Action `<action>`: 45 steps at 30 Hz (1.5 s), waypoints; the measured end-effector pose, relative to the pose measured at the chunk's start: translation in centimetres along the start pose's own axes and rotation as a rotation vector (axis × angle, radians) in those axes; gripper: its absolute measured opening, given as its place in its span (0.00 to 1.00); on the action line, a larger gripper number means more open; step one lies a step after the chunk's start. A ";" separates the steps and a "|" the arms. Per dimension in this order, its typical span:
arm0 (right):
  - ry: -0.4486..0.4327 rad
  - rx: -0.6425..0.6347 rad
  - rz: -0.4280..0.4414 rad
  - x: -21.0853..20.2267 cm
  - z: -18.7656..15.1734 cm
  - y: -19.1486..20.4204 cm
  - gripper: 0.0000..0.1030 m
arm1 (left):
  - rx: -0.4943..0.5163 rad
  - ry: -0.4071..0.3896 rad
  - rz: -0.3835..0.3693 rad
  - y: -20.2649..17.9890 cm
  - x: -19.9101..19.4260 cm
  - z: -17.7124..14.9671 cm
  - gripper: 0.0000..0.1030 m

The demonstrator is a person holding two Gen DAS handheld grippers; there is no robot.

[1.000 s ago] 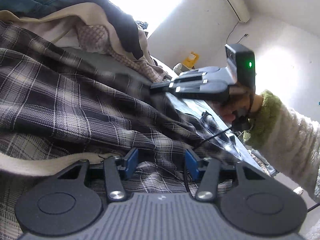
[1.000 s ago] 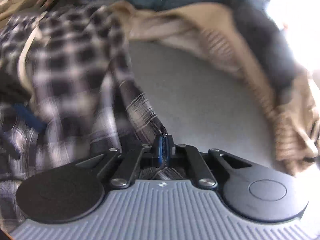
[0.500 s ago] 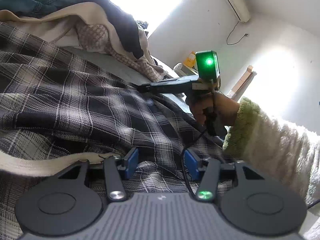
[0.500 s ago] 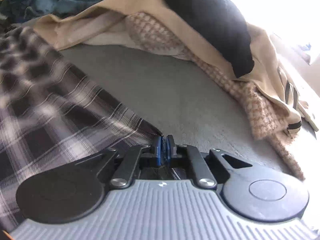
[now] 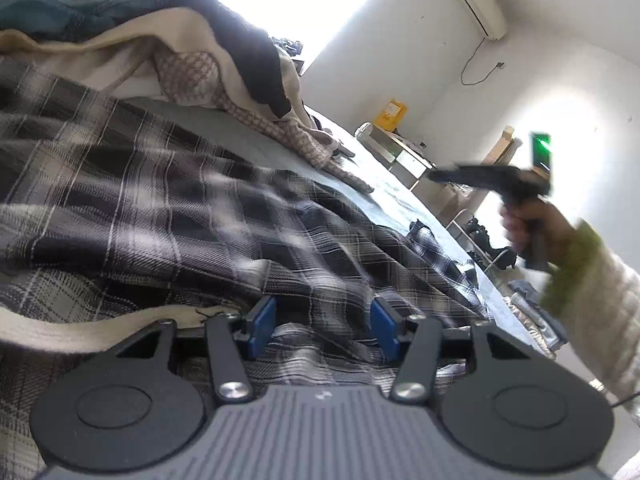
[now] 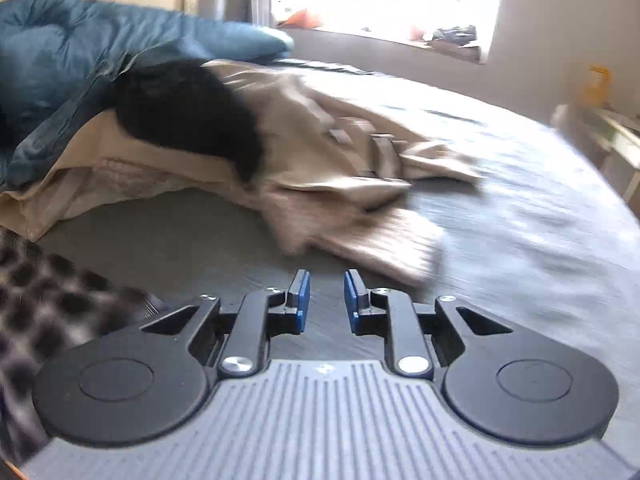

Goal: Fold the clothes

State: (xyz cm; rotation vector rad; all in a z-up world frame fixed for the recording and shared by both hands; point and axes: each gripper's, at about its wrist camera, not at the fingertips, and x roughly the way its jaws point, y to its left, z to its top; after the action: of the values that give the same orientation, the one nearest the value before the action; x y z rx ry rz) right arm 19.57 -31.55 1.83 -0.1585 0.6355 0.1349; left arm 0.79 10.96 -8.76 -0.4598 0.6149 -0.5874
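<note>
Your right gripper (image 6: 325, 296) has just let go of the plaid shirt (image 5: 192, 216), its jaws opening on nothing. Your left gripper (image 5: 322, 328) stays half spread over the plaid at lower centre, gripping nothing.

Each tool has a ribbed grey body, two round black discs, black linkage arms with silver screws and blue pads: left tool (image 5: 322, 327), right tool (image 6: 325, 297). The person's sleeve (image 5: 592, 292) is fluffy cream with a green cuff.

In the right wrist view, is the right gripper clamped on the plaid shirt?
No: the right gripper has just been opening and nothing sits between its blue pads, while the plaid shirt lies off to the side.
</note>
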 end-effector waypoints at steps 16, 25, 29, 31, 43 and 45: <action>0.111 0.519 -0.086 -0.7 -9.3 -16.8 0.45 | 0.096 0.076 0.113 -6.0 7.6 2.1 0.53; 0.185 0.489 -0.014 8.1 -6.6 -18.6 0.54 | 0.082 0.015 0.062 -4.3 8.4 0.7 0.54; 0.220 0.390 -0.026 9.7 -6.8 -17.6 0.52 | 0.011 -0.006 0.004 -2.9 8.2 0.7 0.54; 0.224 0.352 -0.017 9.8 -6.8 -17.1 0.29 | -0.011 -0.017 -0.015 -2.5 8.1 0.7 0.54; -0.012 0.441 -0.184 3.8 -7.5 -21.1 0.02 | -0.003 -0.022 -0.012 -2.5 8.3 0.7 0.54; -0.012 0.471 -0.229 3.8 -8.4 -22.2 0.02 | -0.004 -0.022 -0.012 -2.4 8.4 0.7 0.54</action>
State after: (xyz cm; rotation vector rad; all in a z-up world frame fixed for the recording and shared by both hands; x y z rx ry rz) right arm 21.58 -54.56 -4.78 0.2241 0.6164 -0.2352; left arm 5.88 4.02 -10.26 -0.4731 0.5923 -0.5921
